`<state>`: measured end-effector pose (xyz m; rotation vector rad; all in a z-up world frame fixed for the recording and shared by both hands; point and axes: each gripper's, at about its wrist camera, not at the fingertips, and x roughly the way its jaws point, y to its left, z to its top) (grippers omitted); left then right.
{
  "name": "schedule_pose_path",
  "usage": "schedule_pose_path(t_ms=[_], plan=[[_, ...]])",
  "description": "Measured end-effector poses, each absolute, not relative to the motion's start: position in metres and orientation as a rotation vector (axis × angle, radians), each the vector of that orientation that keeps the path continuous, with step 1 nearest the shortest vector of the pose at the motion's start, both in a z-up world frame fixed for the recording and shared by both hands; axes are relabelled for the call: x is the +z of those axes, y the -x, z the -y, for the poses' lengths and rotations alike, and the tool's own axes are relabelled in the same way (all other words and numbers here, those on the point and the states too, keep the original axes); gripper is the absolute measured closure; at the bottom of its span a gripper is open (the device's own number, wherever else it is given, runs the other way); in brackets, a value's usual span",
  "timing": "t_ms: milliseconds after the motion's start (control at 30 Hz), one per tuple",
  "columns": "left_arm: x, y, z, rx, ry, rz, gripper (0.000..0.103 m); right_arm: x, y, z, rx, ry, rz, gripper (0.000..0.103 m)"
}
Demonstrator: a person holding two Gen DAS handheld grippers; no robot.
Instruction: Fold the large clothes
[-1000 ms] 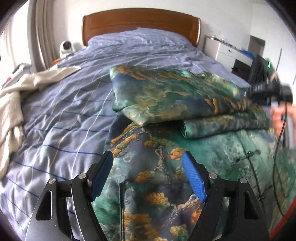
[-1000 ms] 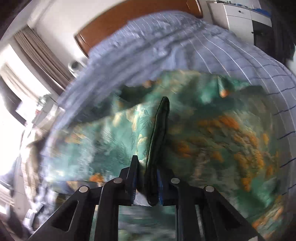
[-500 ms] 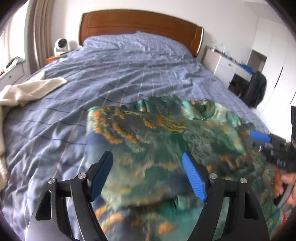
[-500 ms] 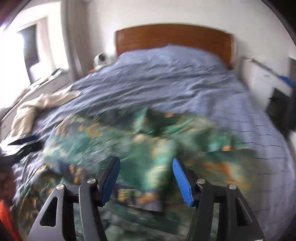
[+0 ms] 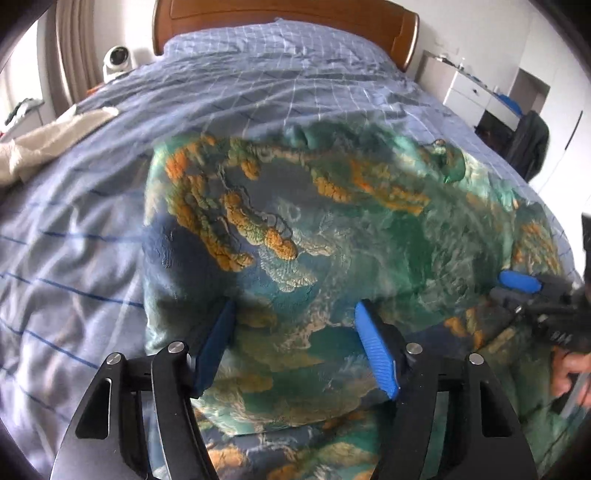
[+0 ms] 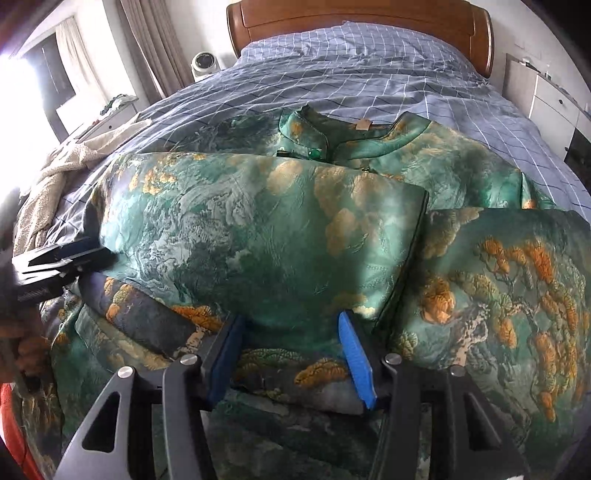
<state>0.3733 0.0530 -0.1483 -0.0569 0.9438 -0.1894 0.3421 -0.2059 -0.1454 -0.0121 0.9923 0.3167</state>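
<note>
A green satin garment (image 5: pixel 332 229) with orange cloud and tree print lies folded on the blue checked bed (image 5: pixel 74 240). In the right wrist view its collar (image 6: pixel 314 133) points toward the headboard and a folded flap (image 6: pixel 258 229) lies across the body. My left gripper (image 5: pixel 294 310) hovers low over the flap's near left part. Its jaws are closing with cloth bulging between the blue pads, which do not pinch it. My right gripper (image 6: pixel 290 319) sits at the flap's near edge, its jaws also closing around loose cloth. Each gripper shows in the other's view: right gripper (image 5: pixel 517 282), left gripper (image 6: pixel 62 258).
A cream blanket (image 6: pixel 55 184) lies bunched at the bed's left edge. The wooden headboard (image 5: pixel 288 14) closes the far end, with a white round device (image 5: pixel 118 61) beside it. White drawers (image 5: pixel 476 92) and a dark hanging garment (image 5: pixel 532 140) stand right. A hand (image 5: pixel 569 373) holds the right gripper.
The right gripper, shut on a garment edge a second ago, has let go and rolled level. The flap now lies folded over the body. The left gripper moved forward over it.
</note>
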Motion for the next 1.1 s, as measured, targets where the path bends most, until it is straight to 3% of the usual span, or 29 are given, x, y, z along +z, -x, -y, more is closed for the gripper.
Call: schedule_pose_path(t_ms=[233, 433, 567, 1100], plan=[[-0.105, -0.427, -0.049, -0.184, 0.117, -0.864, 0.026, -0.150, -0.339, 0.204, 0.313, 0.004, -0.960, 0.050], [-0.142, -0.475, -0.058, -0.097, 0.137, -0.889, 0.023, -0.150, -0.336, 0.204, 0.318, -0.007, -0.950, 0.050], [-0.186, -0.486, -0.085, -0.126, 0.292, -0.955, 0.019, -0.151, -0.336, 0.205, 0.323, -0.012, -0.937, 0.050], [-0.192, -0.483, -0.081, -0.131, 0.257, -0.914, 0.018, -0.152, -0.332, 0.203, 0.327, -0.016, -0.909, 0.050]])
